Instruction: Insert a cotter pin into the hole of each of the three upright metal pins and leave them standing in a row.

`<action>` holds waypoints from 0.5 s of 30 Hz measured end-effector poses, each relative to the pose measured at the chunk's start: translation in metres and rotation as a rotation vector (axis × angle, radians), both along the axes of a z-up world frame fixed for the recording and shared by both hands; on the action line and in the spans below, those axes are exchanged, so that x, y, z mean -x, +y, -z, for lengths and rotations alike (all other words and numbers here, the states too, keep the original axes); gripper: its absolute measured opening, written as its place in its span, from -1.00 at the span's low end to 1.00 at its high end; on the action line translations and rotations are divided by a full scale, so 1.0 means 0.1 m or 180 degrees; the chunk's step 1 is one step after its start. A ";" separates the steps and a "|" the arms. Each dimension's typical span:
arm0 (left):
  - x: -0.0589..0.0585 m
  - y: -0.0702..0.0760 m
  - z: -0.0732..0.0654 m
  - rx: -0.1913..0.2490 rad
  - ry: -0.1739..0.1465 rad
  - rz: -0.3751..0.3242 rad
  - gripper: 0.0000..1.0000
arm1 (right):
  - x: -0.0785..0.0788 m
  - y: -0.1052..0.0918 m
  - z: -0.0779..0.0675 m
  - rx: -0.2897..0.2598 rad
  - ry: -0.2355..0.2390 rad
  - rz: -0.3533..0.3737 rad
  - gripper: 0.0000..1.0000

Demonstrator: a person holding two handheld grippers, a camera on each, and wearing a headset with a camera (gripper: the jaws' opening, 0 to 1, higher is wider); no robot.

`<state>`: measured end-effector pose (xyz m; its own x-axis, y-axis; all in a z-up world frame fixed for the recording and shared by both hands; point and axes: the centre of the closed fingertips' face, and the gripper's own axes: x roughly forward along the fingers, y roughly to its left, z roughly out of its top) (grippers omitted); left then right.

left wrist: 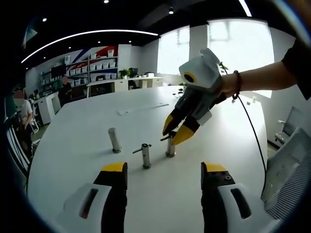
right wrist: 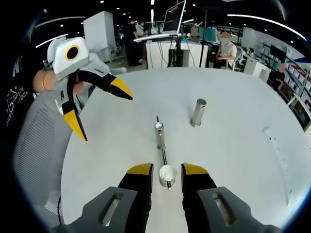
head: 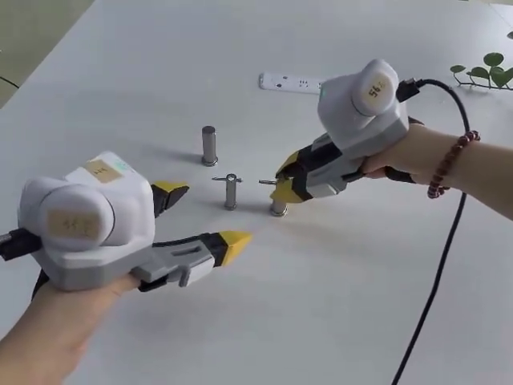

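Second insertion is under way, by the look of it. Right of centre in the head view, the right gripper (head: pixel 284 180) is set at the right-hand pin (head: pixel 278 207), and a cotter pin (head: pixel 268 183) is seen poking out sideways from that pin's head. In the right gripper view the jaws are parted only narrowly, one on either side of the pin's top, with a sliver of gap each side. No firm pinch on the cotter pin can be made out.

The middle pin (head: pixel 231 192) is already crossed by its own fitted cotter pin (head: pixel 220 179), while the bare pin (head: pixel 209 145), up and left, is not yet served. All three are standing upright in a row on the bench (head: pixel 361 305). At lower left the left gripper (head: pixel 202 215) is held wide open, nothing in it, well apart from the pins.

Next, a gentle straight push is likely called for to seat the cotter pin without tipping its post. Then the bare pin must be dealt with.
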<state>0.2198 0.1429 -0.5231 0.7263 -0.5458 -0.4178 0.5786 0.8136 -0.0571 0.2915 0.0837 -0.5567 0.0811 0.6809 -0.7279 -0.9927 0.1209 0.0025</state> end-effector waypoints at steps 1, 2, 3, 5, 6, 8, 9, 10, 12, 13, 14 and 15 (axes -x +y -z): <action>0.00 0.01 0.00 -0.0008 0.0002 -0.0001 0.22 | 0.00 0.01 -0.03 -0.0041 0.0013 0.0028 -0.60; 0.00 0.02 0.00 -0.0021 0.0001 -0.0006 0.23 | -0.01 0.03 -0.07 -0.0086 0.0042 0.0067 -0.60; 0.00 0.03 0.00 -0.0029 0.0002 -0.0011 0.24 | -0.01 0.04 -0.09 -0.0106 0.0053 0.0094 -0.60; 0.01 0.04 -0.01 -0.0040 -0.0005 -0.0018 0.26 | -0.05 0.08 -0.13 -0.0182 0.0028 0.0165 -0.58; 0.01 0.05 -0.02 -0.0038 -0.0010 -0.0024 0.27 | -0.06 0.10 -0.15 -0.0214 0.0038 0.0203 -0.57; 0.01 0.06 -0.02 -0.0032 -0.0006 -0.0031 0.29 | -0.07 0.15 -0.20 -0.0287 0.0049 0.0282 -0.54; 0.01 0.07 -0.02 -0.0033 -0.0007 -0.0033 0.29 | -0.10 0.19 -0.20 -0.0345 0.0054 0.0346 -0.53; 0.01 0.07 -0.02 -0.0033 -0.0009 -0.0035 0.29 | -0.13 0.23 -0.23 -0.0421 0.0061 0.0407 -0.52; 0.01 0.08 -0.02 -0.0011 -0.0002 -0.0058 0.29 | -0.20 0.32 -0.31 -0.0590 0.0082 0.0576 -0.52; 0.02 0.09 -0.02 -0.0007 -0.0003 -0.0059 0.29 | -0.23 0.35 -0.33 -0.0628 0.0083 0.0622 -0.52; 0.02 0.09 -0.02 -0.0007 -0.0003 -0.0067 0.29 | -0.25 0.38 -0.33 -0.0643 0.0078 0.0648 -0.52; 0.02 0.11 -0.02 -0.0010 -0.0001 -0.0079 0.29 | -0.24 0.41 -0.35 -0.0678 0.0069 0.0692 -0.52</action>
<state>0.2181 0.1536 -0.5216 0.7397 -0.5263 -0.4193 0.5583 0.8279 -0.0543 0.3158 0.1242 -0.5219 0.2277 0.7868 -0.5737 -0.9430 0.3249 0.0714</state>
